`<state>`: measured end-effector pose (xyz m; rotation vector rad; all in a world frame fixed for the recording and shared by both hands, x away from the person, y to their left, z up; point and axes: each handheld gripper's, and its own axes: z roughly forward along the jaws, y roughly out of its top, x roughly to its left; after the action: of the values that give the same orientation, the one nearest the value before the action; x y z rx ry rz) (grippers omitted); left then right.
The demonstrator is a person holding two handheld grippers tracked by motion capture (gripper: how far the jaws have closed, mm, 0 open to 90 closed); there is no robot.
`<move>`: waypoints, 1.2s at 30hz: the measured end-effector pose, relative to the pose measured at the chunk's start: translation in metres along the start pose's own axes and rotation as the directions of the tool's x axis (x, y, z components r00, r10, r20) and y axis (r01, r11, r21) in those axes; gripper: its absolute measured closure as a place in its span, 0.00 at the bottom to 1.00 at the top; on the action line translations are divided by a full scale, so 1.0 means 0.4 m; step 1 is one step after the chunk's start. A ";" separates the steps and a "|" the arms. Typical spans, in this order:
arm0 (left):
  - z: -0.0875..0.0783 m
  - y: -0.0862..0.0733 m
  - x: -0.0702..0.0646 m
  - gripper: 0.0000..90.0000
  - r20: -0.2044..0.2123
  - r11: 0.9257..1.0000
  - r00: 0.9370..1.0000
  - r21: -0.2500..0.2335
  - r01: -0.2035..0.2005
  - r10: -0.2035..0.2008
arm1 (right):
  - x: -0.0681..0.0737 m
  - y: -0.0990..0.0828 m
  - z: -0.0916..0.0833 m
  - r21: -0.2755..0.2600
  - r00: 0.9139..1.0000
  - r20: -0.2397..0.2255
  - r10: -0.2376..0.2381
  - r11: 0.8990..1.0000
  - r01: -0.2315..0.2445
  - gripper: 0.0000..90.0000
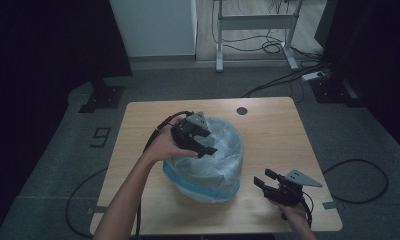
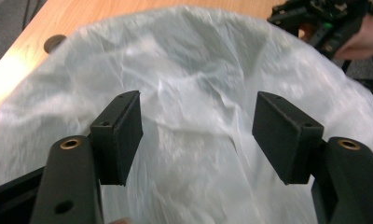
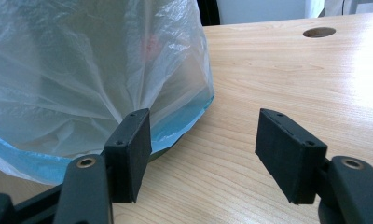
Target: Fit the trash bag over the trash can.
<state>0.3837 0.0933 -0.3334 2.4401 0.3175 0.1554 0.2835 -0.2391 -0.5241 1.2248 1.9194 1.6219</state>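
On the wooden table (image 1: 268,130), a crinkled translucent plastic bag (image 1: 213,160), blue-edged.

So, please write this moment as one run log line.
left gripper: open, above plastic bag | right gripper: open, beside bag, on table

The bulky translucent white plastic bag with a blue rim (image 1: 208,160) blocks the middle of the light wooden table (image 1: 273,135), with bare tabletop open along its far edge and right side, around the small round cable hole (image 1: 242,110).
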 end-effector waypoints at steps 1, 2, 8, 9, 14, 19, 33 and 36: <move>-0.004 -0.009 -0.006 0.37 0.007 1.000 1.000 0.008 0.001 -0.001 | 0.000 0.000 0.001 0.001 1.000 0.000 0.001 1.000 -0.001 0.39; -0.006 -0.014 -0.010 0.37 0.010 1.000 1.000 0.016 -0.001 0.001 | 0.001 0.000 0.002 0.002 1.000 -0.001 0.002 1.000 -0.002 0.39; -0.001 -0.045 -0.034 0.37 0.044 0.995 0.999 0.096 -0.023 0.019 | 0.010 -0.001 0.005 0.008 1.000 -0.006 -0.009 1.000 0.009 0.39; 0.002 -0.048 -0.037 0.37 0.053 0.994 0.998 0.101 -0.027 0.022 | 0.010 -0.001 0.006 0.009 1.000 -0.006 -0.010 1.000 0.010 0.39; 0.020 -0.056 -0.046 0.37 0.084 0.989 0.996 0.141 -0.050 0.038 | 0.010 0.000 0.005 0.000 1.000 0.009 -0.017 1.000 0.017 0.39; 0.016 -0.057 -0.051 0.37 0.066 0.994 0.997 0.102 -0.049 0.042 | 0.007 -0.001 0.004 0.003 1.000 0.011 -0.012 1.000 0.012 0.39; -0.107 -0.168 -0.066 0.33 -0.095 0.974 0.993 -0.219 0.051 -0.073 | 0.004 0.001 0.003 0.003 1.000 0.012 -0.001 1.000 0.001 0.38; -0.135 -0.203 -0.073 0.33 -0.113 0.960 0.987 -0.267 0.078 -0.112 | 0.003 -0.001 0.003 0.005 1.000 0.015 0.001 1.000 -0.001 0.38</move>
<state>0.3299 0.1791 -0.3441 2.1527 0.4410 0.2927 0.2836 -0.2373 -0.5244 1.2367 1.9146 1.6050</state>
